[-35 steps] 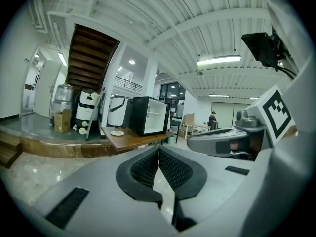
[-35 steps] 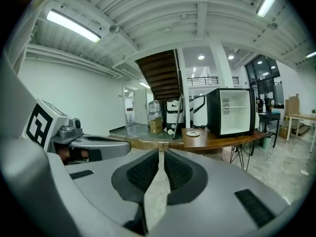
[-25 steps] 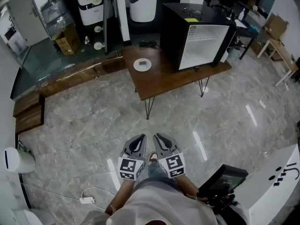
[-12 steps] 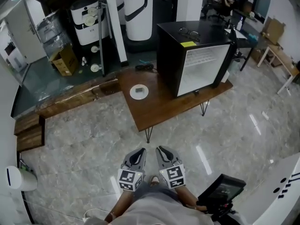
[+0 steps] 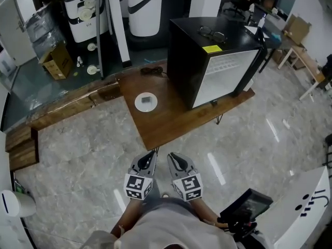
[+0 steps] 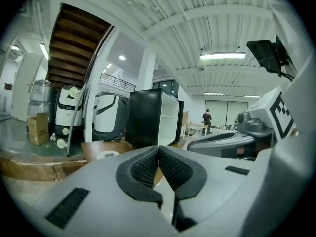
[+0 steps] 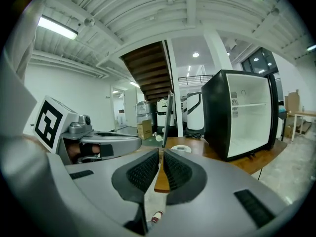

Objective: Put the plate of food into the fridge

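A white plate (image 5: 146,101) with a small grey piece of food lies on the low wooden table (image 5: 171,121), left of the black mini fridge (image 5: 207,56). The fridge stands on the table with its door open and its white inside showing (image 7: 252,122). The plate also shows small in the left gripper view (image 6: 107,154) and the right gripper view (image 7: 180,148). My left gripper (image 5: 149,157) and right gripper (image 5: 174,158) hang side by side over the floor, short of the table's near corner. Both are shut with nothing between the jaws.
Grey marble floor surrounds the table. White appliances (image 5: 85,9), a cardboard box (image 5: 54,61) and a pole (image 5: 115,22) stand behind it. A wooden step (image 5: 62,108) runs along the left. A black screen on a stand (image 5: 244,206) is at my right.
The table and fridge have come nearer and lower in the head view; the view has shifted toward them. Both grippers stay shut, side by side.
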{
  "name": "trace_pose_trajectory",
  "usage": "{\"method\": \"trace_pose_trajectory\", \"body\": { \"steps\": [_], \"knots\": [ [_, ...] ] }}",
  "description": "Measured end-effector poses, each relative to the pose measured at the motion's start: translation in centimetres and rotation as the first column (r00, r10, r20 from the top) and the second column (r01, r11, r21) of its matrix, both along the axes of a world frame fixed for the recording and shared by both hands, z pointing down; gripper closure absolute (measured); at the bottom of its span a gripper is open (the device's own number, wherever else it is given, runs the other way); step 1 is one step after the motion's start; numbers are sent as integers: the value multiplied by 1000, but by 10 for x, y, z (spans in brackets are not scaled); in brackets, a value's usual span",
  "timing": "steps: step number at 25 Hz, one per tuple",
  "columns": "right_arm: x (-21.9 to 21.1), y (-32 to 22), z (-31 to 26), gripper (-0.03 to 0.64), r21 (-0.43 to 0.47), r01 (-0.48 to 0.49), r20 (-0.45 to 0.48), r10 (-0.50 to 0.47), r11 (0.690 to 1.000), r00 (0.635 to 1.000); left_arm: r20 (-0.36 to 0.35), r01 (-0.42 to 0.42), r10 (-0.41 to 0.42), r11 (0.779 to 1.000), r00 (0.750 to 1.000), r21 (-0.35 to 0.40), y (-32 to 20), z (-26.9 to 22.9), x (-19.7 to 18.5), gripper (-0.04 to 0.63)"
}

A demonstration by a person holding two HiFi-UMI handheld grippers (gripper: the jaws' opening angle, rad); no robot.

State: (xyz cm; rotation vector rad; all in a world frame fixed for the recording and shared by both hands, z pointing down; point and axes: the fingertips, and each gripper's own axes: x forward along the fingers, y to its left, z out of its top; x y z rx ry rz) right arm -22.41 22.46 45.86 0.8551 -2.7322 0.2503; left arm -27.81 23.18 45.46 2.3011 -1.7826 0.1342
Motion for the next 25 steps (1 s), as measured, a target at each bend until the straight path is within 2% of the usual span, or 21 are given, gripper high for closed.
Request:
{"method": "trace_pose_trajectory", "body": {
  "steps": [4,8,11,13,14,15,16,18,19,21,25],
  "knots": [
    [-77,-87,-5,597,-3,-8,-7,8,1000,1000,-5,-26,26,1000,1000,13,-91,-8,-76,577],
    [-170,-171,0,595,-51,-9,-28,8,999,1000,-56,-68,68,998,996,9,-180,-8,-165,577],
    [-239,-249,5,595,-67,-33,-37,31,997,999,-30,-126,126,992,992,-14,-260,1,-237,575],
    [-262,-297,8,592,-76,-60,-39,57,995,998,-10,-140,139,990,990,-30,-305,10,-271,575],
    [-269,-316,13,582,-86,-69,-45,65,994,997,-1,-138,138,989,990,-46,-322,18,-287,575],
    [-276,-333,20,541,-101,-72,-55,67,992,996,7,-134,134,989,991,-65,-338,29,-302,575],
    [-284,-349,29,466,-119,-73,-67,65,990,996,13,-129,131,988,991,-88,-354,42,-318,574],
    [-302,-378,50,422,-160,-79,-82,66,984,994,11,-127,129,982,992,-142,-387,71,-348,574],
    [-311,-392,62,411,-183,-86,-86,71,979,994,2,-131,133,976,991,-173,-403,87,-361,564],
    [-325,-419,89,398,-235,-102,-91,83,967,992,-31,-154,151,959,988,-237,-435,120,-380,403],
    [-335,-460,152,396,-379,-150,-120,112,913,986,-93,-217,197,906,976,-363,-482,176,-395,360]
  ]
}}
